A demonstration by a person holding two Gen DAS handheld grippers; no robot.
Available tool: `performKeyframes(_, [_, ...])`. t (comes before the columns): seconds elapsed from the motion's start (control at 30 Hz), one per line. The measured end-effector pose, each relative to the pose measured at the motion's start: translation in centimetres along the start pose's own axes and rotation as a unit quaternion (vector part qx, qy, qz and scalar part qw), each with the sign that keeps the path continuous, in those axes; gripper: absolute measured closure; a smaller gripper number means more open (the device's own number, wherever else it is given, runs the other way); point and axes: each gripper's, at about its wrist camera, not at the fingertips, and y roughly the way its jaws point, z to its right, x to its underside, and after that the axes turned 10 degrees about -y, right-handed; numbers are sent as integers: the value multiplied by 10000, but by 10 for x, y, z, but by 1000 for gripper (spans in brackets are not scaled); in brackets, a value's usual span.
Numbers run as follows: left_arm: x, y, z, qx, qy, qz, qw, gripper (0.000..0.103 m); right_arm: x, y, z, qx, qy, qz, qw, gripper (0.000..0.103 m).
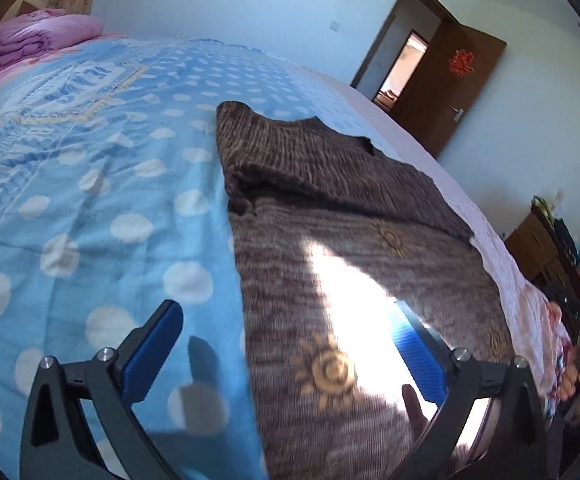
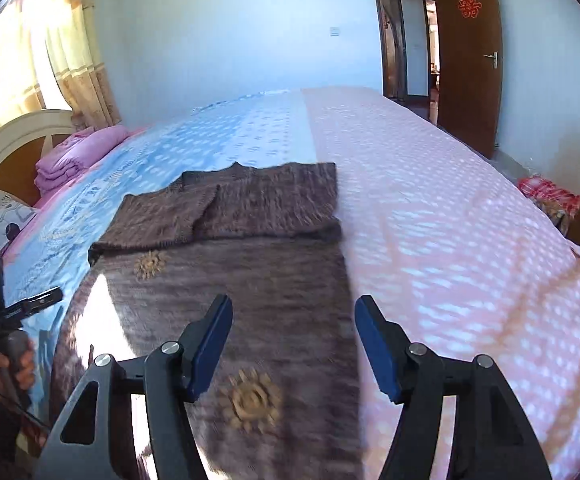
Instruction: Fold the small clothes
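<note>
One brown knitted sweater (image 2: 226, 280) with sun motifs lies partly folded on the dotted bedsheet (image 1: 90, 200); left claw (image 1: 290, 356) and right claw (image 2: 293, 348) both released, empty.

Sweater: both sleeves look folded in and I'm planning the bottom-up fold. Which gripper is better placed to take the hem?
Probably right: the right gripper hangs open over the sweater body; the left gripper straddles its side edge.

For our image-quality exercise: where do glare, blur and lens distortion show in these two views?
Left wrist view: sunlight blows out a patch of the brown sweater, shadows fall on the bedspread, and the bed edge bows. Right wrist view: the near sweater is motion-blurred and the curtain overexposed.
</note>
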Motion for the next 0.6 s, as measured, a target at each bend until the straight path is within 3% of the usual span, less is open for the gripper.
performKeyframes(0.2, [51, -37, 3, 126, 556, -535, 9969, 0, 41, -19, 7, -22, -126, -424, 9990, 38])
performKeyframes(0.47, [113, -48, 7, 405, 423, -1061, 9926, 17, 87, -23, 2, -169, -252, -894, 9955, 39])
performKeyframes(0.53, [121, -52, 8, 410, 423, -910, 9941, 18, 94, -25, 8, -66, -190, -1015, 9946, 46])
performKeyframes(0.57, [123, -52, 9, 464, 409, -924, 9938, 19, 97, -27, 11, -74, -129, -1056, 9943, 55])
performKeyframes(0.6, [125, -52, 11, 516, 391, -985, 9930, 25, 102, -27, 13, -141, -47, -1121, 9936, 60])
